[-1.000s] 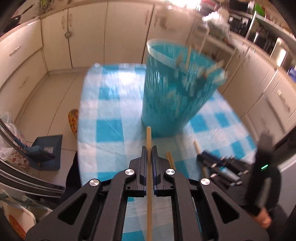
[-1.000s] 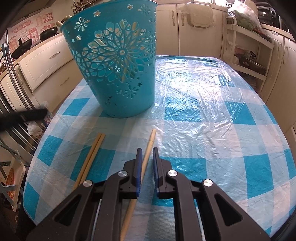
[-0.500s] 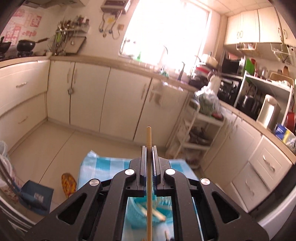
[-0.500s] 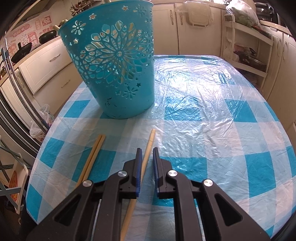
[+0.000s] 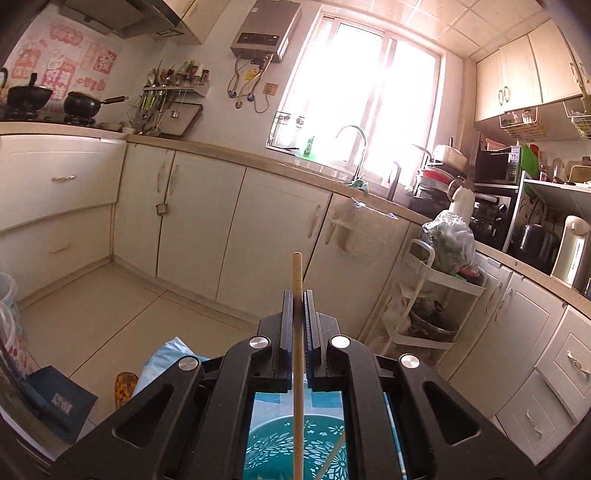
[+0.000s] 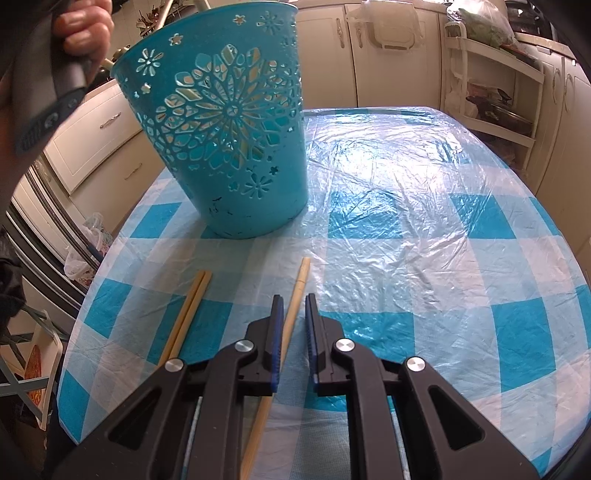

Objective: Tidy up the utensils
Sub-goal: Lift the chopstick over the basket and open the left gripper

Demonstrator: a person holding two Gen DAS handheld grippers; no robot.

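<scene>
My left gripper (image 5: pixel 297 295) is shut on a wooden chopstick (image 5: pixel 297 273) that sticks out past its fingertips. It hovers over the teal cut-out basket (image 5: pixel 273 443), whose inside shows below the jaws with other chopsticks in it. In the right wrist view the basket (image 6: pixel 236 147) stands upright on the checked table (image 6: pixel 406 184). My right gripper (image 6: pixel 294 299) sits low over a single chopstick (image 6: pixel 301 275) lying on the cloth. Its jaws stand slightly apart with the stick between them, nearer the left finger. A pair of chopsticks (image 6: pixel 192 306) lies just to the left.
A person's hand (image 6: pixel 81 26) grips the left gripper's handle above the basket's left rim. Kitchen cabinets (image 5: pixel 199 229) and a white trolley (image 5: pixel 424 295) stand beyond the table. A dustpan (image 5: pixel 55 402) lies on the floor to the left.
The left gripper rose with its chopstick and tilted up, from facing the basket's side to hovering over its mouth. The right gripper kept still over the single chopstick.
</scene>
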